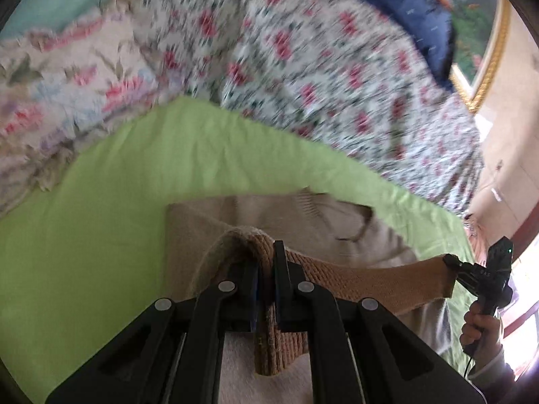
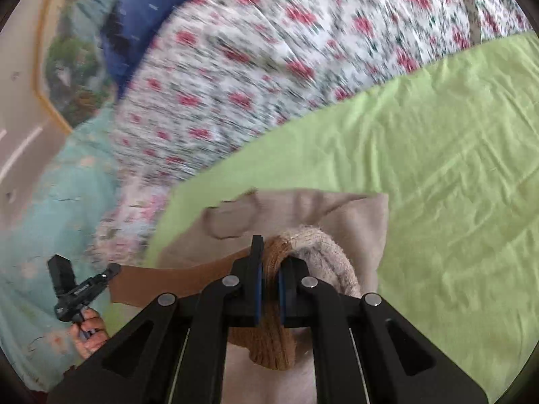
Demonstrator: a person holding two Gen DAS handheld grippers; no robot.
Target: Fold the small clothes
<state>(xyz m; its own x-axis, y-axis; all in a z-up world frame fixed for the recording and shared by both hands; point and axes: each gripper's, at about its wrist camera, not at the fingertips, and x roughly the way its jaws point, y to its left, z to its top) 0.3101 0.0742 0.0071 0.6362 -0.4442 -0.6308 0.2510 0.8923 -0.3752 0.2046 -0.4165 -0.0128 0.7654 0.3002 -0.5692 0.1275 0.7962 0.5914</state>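
Note:
A small beige knit garment (image 1: 256,215) with a brown ribbed band (image 1: 370,279) hangs over the green sheet (image 1: 101,208). My left gripper (image 1: 266,256) is shut on one end of the brown band. My right gripper (image 2: 269,252) is shut on the other end of the band (image 2: 269,336), and the band (image 2: 161,282) stretches between the two. The right gripper shows at the far right of the left wrist view (image 1: 451,262), and the left gripper at the far left of the right wrist view (image 2: 113,269). The beige garment (image 2: 337,212) hangs below, its far edge on the sheet (image 2: 438,168).
A floral quilt (image 1: 303,60) lies bunched behind the green sheet, also in the right wrist view (image 2: 252,77). A second floral cloth (image 1: 67,84) lies at the left. A dark blue pillow (image 1: 404,3) and a gold-framed picture (image 1: 485,50) are at the back.

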